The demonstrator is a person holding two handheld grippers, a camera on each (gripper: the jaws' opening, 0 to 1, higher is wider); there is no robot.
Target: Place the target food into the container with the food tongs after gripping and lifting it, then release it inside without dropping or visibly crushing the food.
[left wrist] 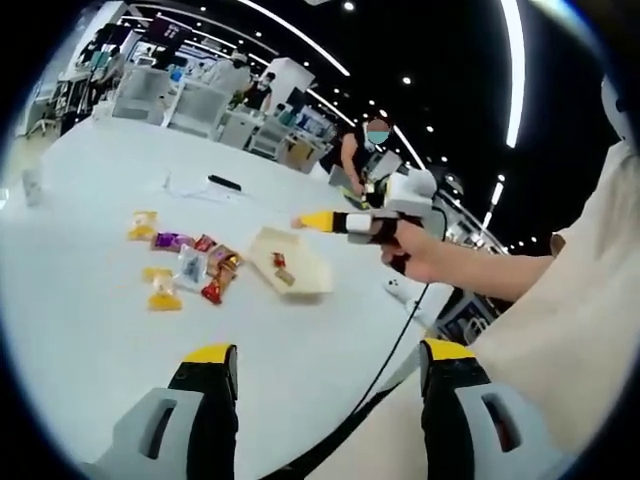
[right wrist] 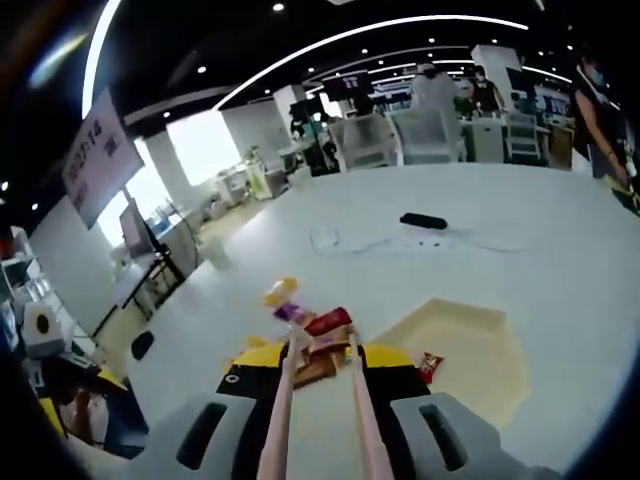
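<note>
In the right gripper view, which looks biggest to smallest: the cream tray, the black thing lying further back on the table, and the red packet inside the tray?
1. Cream tray, clearly the largest.
2. Black object and red packet look about alike. The black object lies further from the camera, so I won't rank them.

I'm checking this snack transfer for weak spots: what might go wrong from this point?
Three risks, as I judge them:
1. The tongs reach into a tight pile of snack packets, so they may catch two or nudge neighbours.
2. The container looks shallow and light; a hard release could bounce the packet out.
3. The right gripper's cable could drag across the table.
</note>
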